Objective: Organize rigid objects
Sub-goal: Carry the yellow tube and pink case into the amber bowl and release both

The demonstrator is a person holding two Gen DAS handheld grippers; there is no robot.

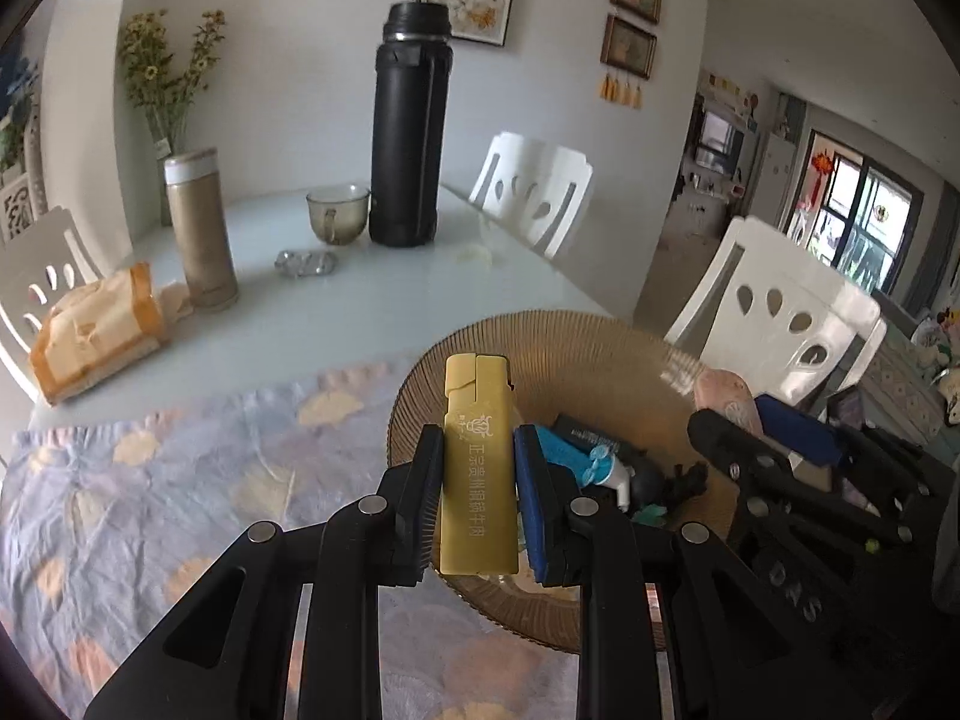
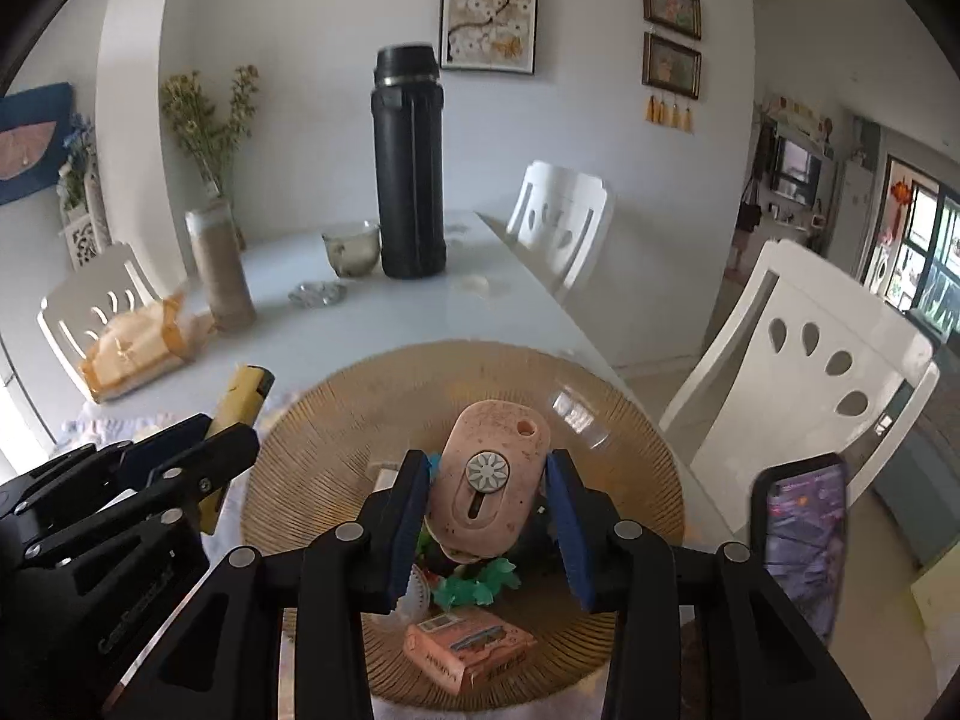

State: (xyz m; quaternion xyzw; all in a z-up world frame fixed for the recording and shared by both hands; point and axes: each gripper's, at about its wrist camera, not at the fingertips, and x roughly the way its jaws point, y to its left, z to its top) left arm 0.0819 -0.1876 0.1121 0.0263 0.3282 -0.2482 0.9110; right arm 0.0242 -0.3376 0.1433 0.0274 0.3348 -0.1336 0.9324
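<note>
Both grippers are sitting over the ribbed amber dish (image 2: 630,396) on the table (image 1: 372,300), mid-transfer step. Dish is already holding an orange box (image 2: 468,648), green flower bits, dark clutter. Right gripper (image 2: 489,510) is clamping the pink oval case (image 2: 492,480), hanging above the dish centre. Left gripper (image 1: 477,492) is pinching the yellow lighter (image 1: 478,468) upright, over the dish's near-left rim. Judging next: each needs a clear spot picked, then lowering before letting go

Soft daylight from window (image 1: 864,222) at right, slight motion blur, fisheye-dark corners
</note>
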